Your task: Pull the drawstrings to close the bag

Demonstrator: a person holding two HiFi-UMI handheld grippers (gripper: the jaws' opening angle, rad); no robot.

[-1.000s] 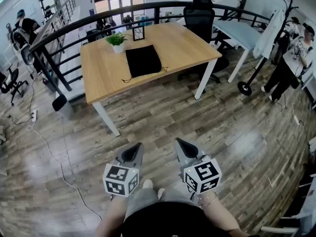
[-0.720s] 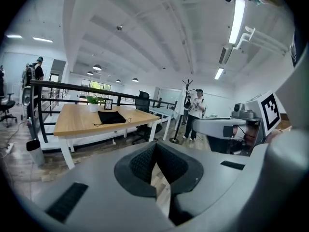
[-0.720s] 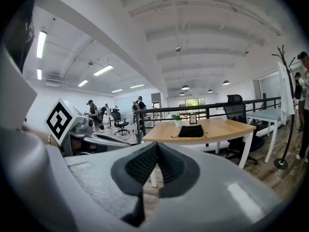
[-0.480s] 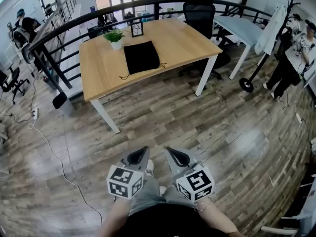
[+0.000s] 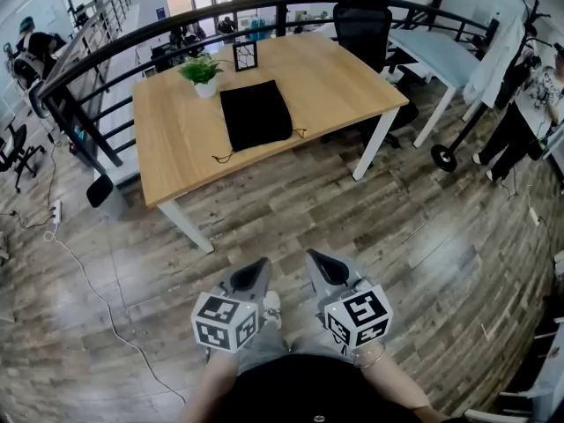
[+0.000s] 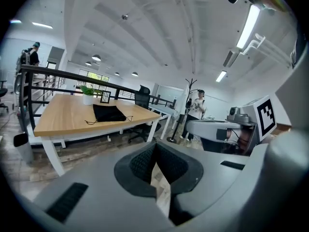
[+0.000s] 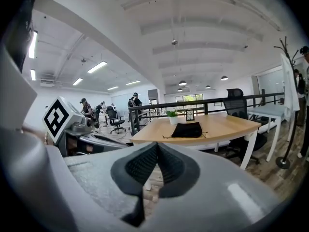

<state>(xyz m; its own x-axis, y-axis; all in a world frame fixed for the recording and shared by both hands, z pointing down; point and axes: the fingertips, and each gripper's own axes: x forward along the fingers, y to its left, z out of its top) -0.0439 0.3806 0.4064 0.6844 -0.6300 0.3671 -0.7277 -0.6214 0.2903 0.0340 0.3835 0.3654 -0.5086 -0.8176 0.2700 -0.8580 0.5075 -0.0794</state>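
Observation:
A black drawstring bag (image 5: pixel 256 114) lies flat on the wooden table (image 5: pixel 335 77), with thin cords trailing from its near corners (image 5: pixel 222 156). The gripper views show the bag (image 6: pixel 108 113) (image 7: pixel 187 129) far ahead on that table. My left gripper (image 5: pixel 261 264) and right gripper (image 5: pixel 312 257) hang side by side over the wooden floor, well short of the table. Both are shut with nothing between the jaws.
A potted plant (image 5: pixel 201 73) and a small frame (image 5: pixel 245 55) stand behind the bag. A black office chair (image 5: pixel 361 30) sits at the table's far right, a black railing (image 5: pixel 115 51) runs behind. A coat stand (image 5: pixel 493 69) and people stand at the right; a cable (image 5: pixel 97 280) crosses the floor.
The table and bag have drawn slightly nearer and lower in the head view. Both grippers stay together, low and shut, with small shifts.

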